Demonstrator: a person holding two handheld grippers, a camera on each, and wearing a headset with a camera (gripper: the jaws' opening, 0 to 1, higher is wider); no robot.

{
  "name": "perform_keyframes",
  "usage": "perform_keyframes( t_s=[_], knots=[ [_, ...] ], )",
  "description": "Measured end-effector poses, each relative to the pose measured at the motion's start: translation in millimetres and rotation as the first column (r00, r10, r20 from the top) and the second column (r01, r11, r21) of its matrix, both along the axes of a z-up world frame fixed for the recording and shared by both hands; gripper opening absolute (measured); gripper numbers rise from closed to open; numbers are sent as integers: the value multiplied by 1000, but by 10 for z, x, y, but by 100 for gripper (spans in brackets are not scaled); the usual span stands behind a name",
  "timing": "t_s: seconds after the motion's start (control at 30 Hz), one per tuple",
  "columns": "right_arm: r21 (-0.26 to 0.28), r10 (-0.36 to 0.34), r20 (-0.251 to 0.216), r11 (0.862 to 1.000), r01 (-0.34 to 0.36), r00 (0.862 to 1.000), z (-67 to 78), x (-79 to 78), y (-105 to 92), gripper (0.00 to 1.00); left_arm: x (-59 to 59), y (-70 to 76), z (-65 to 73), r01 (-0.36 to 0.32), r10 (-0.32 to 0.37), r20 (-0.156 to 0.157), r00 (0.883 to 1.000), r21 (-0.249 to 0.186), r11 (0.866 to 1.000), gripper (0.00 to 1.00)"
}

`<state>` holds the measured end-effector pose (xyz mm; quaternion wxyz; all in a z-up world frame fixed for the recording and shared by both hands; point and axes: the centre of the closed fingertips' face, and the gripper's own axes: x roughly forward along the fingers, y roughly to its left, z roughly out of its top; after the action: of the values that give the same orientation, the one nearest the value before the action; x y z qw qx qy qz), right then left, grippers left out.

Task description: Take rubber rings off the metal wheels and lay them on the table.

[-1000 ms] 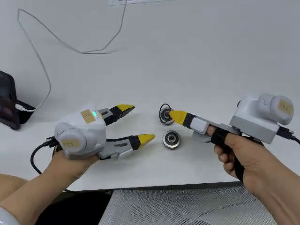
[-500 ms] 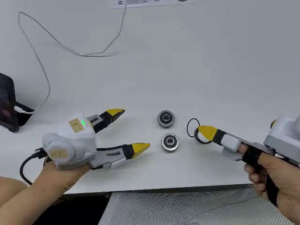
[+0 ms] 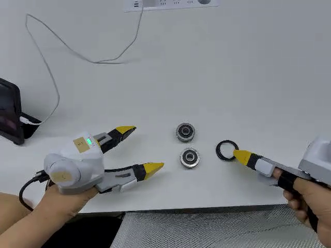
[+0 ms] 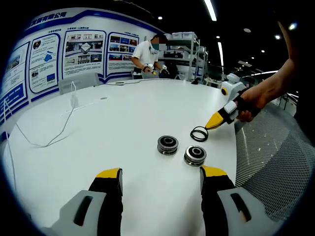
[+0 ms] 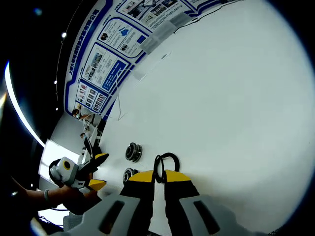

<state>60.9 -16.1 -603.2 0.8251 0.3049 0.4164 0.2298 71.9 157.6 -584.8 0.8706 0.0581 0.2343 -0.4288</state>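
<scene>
One black rubber ring (image 3: 226, 150) is laid on the white table (image 3: 232, 77) right of the nearer silver metal wheel (image 3: 190, 157), pinched by the right gripper (image 3: 239, 154); release is judged outstanding. The left gripper (image 3: 140, 148) is held spread.

1. The far half of the surface (image 3: 232, 77) lies open, right across to its right edge.
2. A thin cable (image 3: 51, 82) trails over the far left, ending at a dark device (image 3: 9, 111) on the left edge.
3. The far wheel (image 3: 185, 132) and near wheel (image 3: 190, 157) stand mid-surface with a narrow gap between them.
4. The left tongs (image 3: 142, 148), jaws spread wide, flank the wheels' left, with bare surface between.
5. The right tongs (image 3: 239, 154), pinched on the rubber ring (image 3: 226, 150), close off the wheels' right side.
</scene>
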Motion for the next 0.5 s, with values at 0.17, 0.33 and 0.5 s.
perform_keyframes(
  t_s=[0.17,0.33,0.5],
  knots=[
    [-54,35,29,998,-33,999,-3,-4,-6,12,-16,12,-1,-3,3,-1,1000,0,1000,64],
    [-92,47,54,995,-42,997,8,3,-59,18,-32,15,18,-7,7,-1,1000,-1,1000,64],
    [-147,128,110,983,-111,986,58,-46,-66,24,-64,27,60,-13,13,2,1000,-10,1000,64]
  ],
)
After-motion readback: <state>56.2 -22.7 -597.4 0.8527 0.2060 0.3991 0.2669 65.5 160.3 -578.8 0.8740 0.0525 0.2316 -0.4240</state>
